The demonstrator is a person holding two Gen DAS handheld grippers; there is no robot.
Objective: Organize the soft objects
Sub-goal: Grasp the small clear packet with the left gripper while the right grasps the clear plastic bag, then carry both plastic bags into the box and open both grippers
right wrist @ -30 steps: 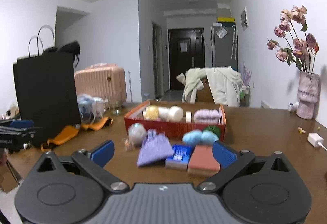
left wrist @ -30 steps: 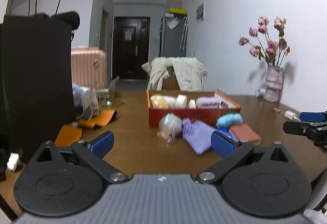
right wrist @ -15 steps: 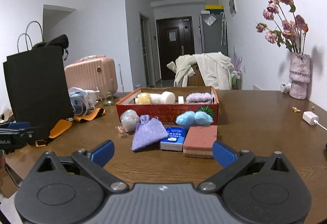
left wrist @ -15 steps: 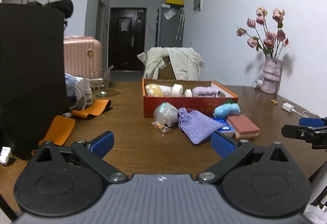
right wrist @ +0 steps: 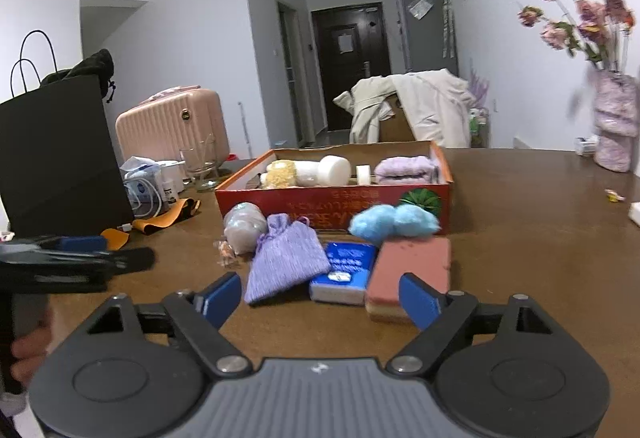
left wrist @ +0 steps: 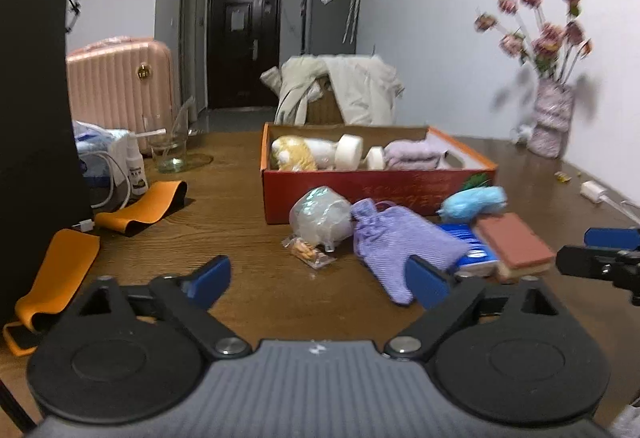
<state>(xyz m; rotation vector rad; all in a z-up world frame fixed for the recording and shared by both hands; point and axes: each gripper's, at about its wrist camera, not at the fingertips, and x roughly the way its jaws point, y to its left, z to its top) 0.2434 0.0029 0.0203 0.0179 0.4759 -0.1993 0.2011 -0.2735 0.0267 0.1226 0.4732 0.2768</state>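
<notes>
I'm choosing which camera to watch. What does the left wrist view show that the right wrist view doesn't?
Only the left wrist view shows the long orange strap in the foreground and the charger. Only the right wrist view shows the black bag's handles and a fingertip. Both show the red box, purple pouch, blue fluff and pink sponge.

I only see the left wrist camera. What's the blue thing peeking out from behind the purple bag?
Observer: The right wrist view shows it whole. It is a flat blue packet lying between the purple pouch and the pink sponge.
Child: Is the fluffy blue thing just one lump?
Observer: From that side it looks like two fluffy blue balls side by side in front of the red box.
</notes>
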